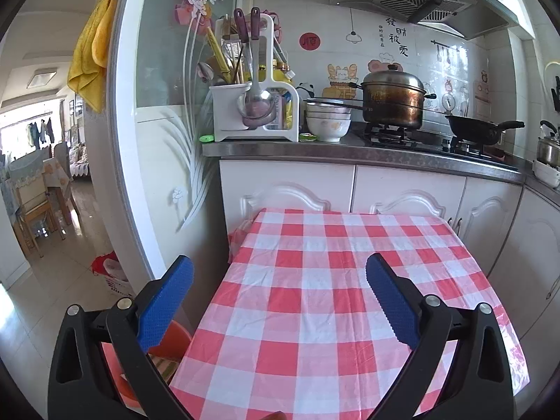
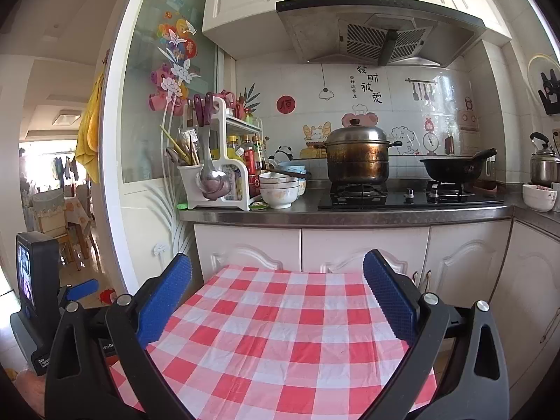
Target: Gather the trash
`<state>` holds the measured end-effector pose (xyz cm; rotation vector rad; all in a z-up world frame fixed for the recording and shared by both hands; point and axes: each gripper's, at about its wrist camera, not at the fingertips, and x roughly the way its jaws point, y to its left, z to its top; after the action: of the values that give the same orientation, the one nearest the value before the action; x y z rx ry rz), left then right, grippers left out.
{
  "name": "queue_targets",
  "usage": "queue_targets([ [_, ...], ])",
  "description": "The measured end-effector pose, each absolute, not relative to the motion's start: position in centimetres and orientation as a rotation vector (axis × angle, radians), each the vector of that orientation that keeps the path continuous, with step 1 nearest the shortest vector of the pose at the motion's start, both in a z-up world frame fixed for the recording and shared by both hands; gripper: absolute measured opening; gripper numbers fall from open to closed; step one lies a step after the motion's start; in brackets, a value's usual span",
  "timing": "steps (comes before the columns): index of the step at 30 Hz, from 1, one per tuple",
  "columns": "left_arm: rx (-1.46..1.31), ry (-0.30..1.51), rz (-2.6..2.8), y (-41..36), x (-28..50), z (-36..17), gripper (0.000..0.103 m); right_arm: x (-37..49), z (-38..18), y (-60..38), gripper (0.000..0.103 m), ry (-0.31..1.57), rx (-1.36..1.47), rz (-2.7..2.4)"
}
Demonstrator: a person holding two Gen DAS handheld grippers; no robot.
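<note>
My left gripper (image 1: pixel 280 280) hangs over the red-and-white checked tablecloth (image 1: pixel 315 315) with its blue pads (image 1: pixel 168 301) spread wide and nothing between them, and my right gripper (image 2: pixel 278 280) hovers above the same cloth in the same way — open and empty. I can see no trash on the cloth in either view. An orange bin (image 1: pixel 171 339) sits low beside the table's left edge, and behind the table are the white cabinets (image 2: pixel 364 245) and the counter with a steel pot (image 2: pixel 357 157) and stacked bowls (image 2: pixel 280 189).
</note>
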<state>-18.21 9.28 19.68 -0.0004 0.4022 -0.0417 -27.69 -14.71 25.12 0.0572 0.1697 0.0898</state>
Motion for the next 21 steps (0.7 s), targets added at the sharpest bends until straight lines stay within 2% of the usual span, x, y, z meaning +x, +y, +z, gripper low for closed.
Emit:
queue_targets([
  [21, 0.001, 0.390, -0.065, 7.7, -17.5, 19.8, 0.098, -27.9, 24.7, -15.8, 0.099, 0.169, 0.048, 0.021],
])
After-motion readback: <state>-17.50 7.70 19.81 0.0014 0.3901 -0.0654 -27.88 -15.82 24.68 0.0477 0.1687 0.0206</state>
